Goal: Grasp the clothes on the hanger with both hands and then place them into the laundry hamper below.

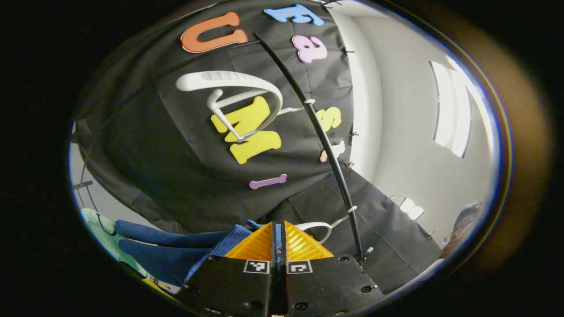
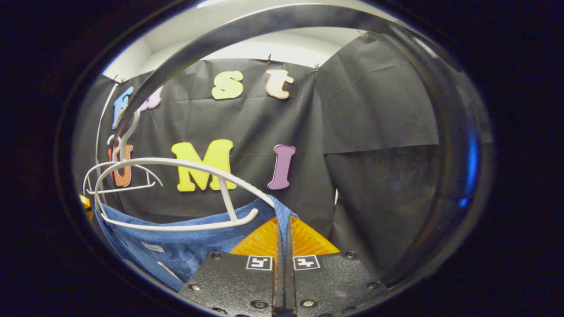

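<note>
A blue garment (image 2: 189, 246) spreads below a white hanger (image 2: 176, 193) in the right gripper view. The hanger's right tip reaches the cloth's top edge. My right gripper (image 2: 284, 220) is shut on that edge, and a thin fold of blue runs up between its fingers. In the left gripper view, the blue garment (image 1: 176, 251) trails down to the left, with dark sleeves hanging out. My left gripper (image 1: 278, 226) is shut on a strip of it. A bare white hanger (image 1: 229, 88) hangs from the black rail (image 1: 321, 136).
The dark rail (image 2: 264, 22) arches close over the right gripper. A second white hanger (image 2: 119, 176) hangs farther left. Another hanger hook (image 1: 319, 228) sits just past the left fingers. Something pale green (image 1: 94, 224) lies low at the left. A person's head (image 1: 465, 224) shows at the right edge.
</note>
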